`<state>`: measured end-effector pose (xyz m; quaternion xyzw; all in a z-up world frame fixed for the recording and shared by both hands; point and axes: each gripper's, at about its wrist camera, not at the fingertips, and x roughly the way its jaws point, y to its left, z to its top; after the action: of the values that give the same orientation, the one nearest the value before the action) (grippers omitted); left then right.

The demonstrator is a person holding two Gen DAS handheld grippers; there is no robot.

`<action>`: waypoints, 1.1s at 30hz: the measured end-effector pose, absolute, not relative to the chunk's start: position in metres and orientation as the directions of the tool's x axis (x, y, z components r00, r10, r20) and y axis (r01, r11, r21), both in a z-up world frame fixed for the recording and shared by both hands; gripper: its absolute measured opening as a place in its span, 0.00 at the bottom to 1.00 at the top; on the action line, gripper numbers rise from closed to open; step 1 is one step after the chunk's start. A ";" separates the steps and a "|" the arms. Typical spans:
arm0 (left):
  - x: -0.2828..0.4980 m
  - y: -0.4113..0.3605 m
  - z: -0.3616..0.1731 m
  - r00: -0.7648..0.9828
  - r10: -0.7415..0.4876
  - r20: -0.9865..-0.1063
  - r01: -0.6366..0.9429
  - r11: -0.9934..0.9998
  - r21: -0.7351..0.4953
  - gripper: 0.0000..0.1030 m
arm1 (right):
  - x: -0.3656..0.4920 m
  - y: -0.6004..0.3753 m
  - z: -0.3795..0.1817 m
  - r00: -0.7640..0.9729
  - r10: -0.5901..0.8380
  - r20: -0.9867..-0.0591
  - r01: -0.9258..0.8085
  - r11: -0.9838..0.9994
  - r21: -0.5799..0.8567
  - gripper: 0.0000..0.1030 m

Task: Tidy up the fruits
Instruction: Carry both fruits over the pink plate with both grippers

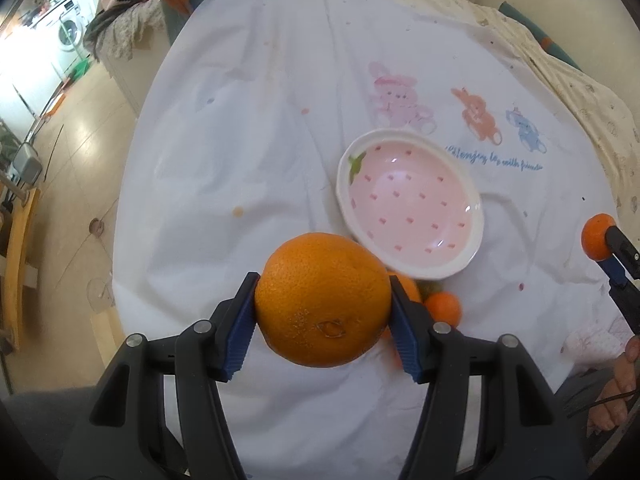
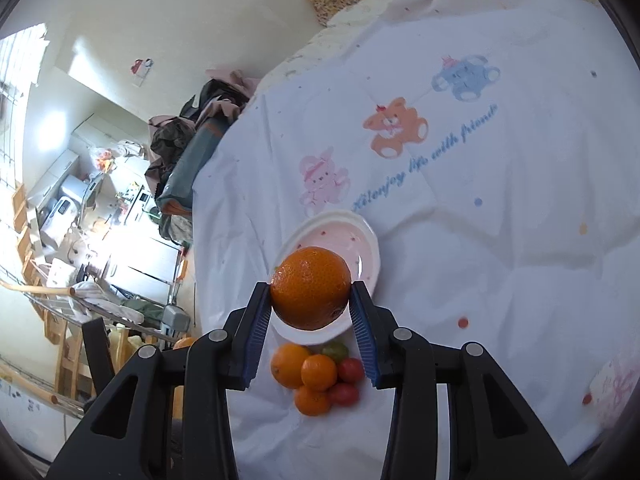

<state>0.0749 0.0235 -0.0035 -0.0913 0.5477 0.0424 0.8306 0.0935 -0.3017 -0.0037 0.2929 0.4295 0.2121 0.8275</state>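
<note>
The left gripper (image 1: 322,320) has its fingers (image 1: 240,332) pressed on either side of a big orange (image 1: 323,298), lifted off the white cloth (image 1: 248,140) covering the table. Just beyond it sits the pink dish (image 1: 412,204), bare inside. Beside the dish a small heap of fruit (image 2: 318,376) lies on the cloth. Further right, the right gripper (image 2: 311,322) clamps a smaller orange (image 2: 310,288), held above the dish's near edge.
</note>
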 end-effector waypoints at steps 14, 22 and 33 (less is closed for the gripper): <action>0.143 0.014 0.008 0.453 0.002 -0.892 -0.118 0.991 -0.058 0.55 | 0.157 -0.285 0.004 0.548 0.566 -0.616 -0.177 0.798 0.576 0.41; 0.181 -0.005 -0.013 0.429 -0.003 -0.903 -0.076 0.996 -0.040 0.55 | 0.189 -0.269 -0.017 0.499 0.558 -0.663 -0.184 0.816 0.548 0.41; 0.211 -0.014 -0.047 0.414 0.004 -0.910 -0.038 0.999 -0.013 0.55 | 0.227 -0.247 -0.049 0.441 0.542 -0.715 -0.175 0.834 0.524 0.41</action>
<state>0.2114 -0.0142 -0.0469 -0.0159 0.5410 0.0125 0.8408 0.2269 -0.2470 -0.0491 0.1902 0.4821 0.2167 0.8273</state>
